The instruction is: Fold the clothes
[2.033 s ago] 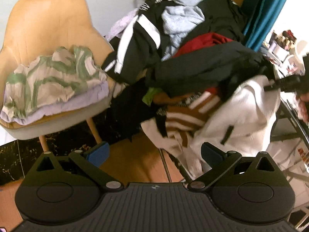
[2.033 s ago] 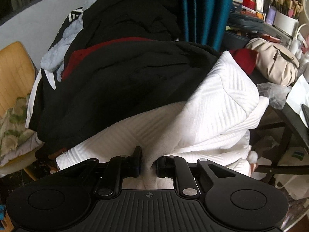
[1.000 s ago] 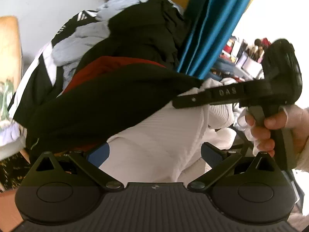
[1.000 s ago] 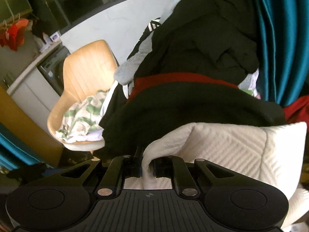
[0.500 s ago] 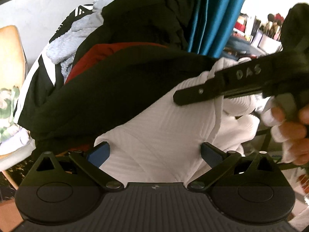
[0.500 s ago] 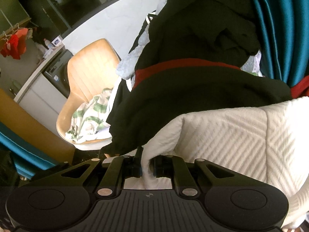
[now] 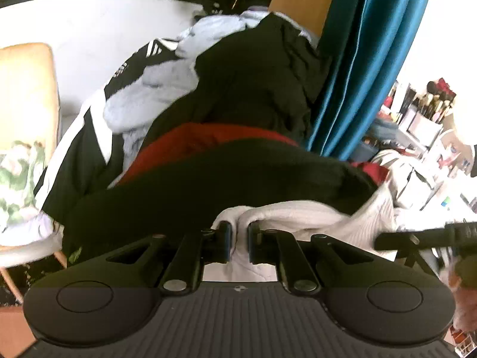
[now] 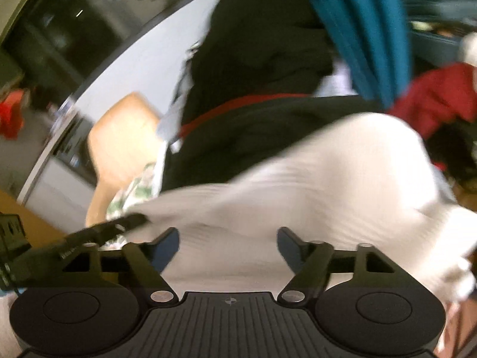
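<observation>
Left wrist view: left gripper [image 7: 237, 240] fingers having just closed, clamping white garment [image 7: 298, 214] atop the clothes pile [image 7: 238, 119]; right gripper [image 8: 228, 246] fingers just parted, hovering over its rightward-trailing bulk.

No readable text; white lettering on black striped jacket [image 7: 119, 71] too small to make out
</observation>
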A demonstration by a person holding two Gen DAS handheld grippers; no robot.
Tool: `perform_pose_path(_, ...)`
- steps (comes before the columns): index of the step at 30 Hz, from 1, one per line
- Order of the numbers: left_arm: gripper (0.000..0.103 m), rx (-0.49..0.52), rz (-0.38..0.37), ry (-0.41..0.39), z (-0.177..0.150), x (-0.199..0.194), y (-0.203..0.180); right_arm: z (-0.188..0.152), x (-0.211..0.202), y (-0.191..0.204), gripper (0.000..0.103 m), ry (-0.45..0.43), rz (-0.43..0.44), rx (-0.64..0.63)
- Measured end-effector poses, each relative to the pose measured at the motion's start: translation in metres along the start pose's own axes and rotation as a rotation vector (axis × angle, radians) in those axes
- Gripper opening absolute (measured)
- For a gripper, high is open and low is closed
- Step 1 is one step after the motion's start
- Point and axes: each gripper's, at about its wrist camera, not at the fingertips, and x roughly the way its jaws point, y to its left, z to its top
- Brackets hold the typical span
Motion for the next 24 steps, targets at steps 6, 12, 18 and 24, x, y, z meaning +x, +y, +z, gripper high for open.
perform_pose_path(6, 0.011, 0.027, -0.053, -0.042, 0.004, -0.006, -0.004, -0.038, -0.029, -0.074, 0.077, -0.051, -0.194, 0.271)
perform_pose_path(12, 0.010, 0.072, -0.122, -0.069, 0.010, -0.021, -0.011, -0.058, -0.010, -0.112, 0.092, -0.090, -0.190, 0.487)
perform_pose_path(18, 0.010, 0.103, -0.155, -0.094, 0.020, -0.039, -0.019, -0.061, 0.015, -0.132, 0.093, -0.123, -0.121, 0.634)
perform_pose_path(24, 0.010, 0.171, -0.199, -0.142, 0.028, -0.057, -0.039, -0.048, 0.035, -0.130, 0.027, -0.074, -0.129, 0.581)
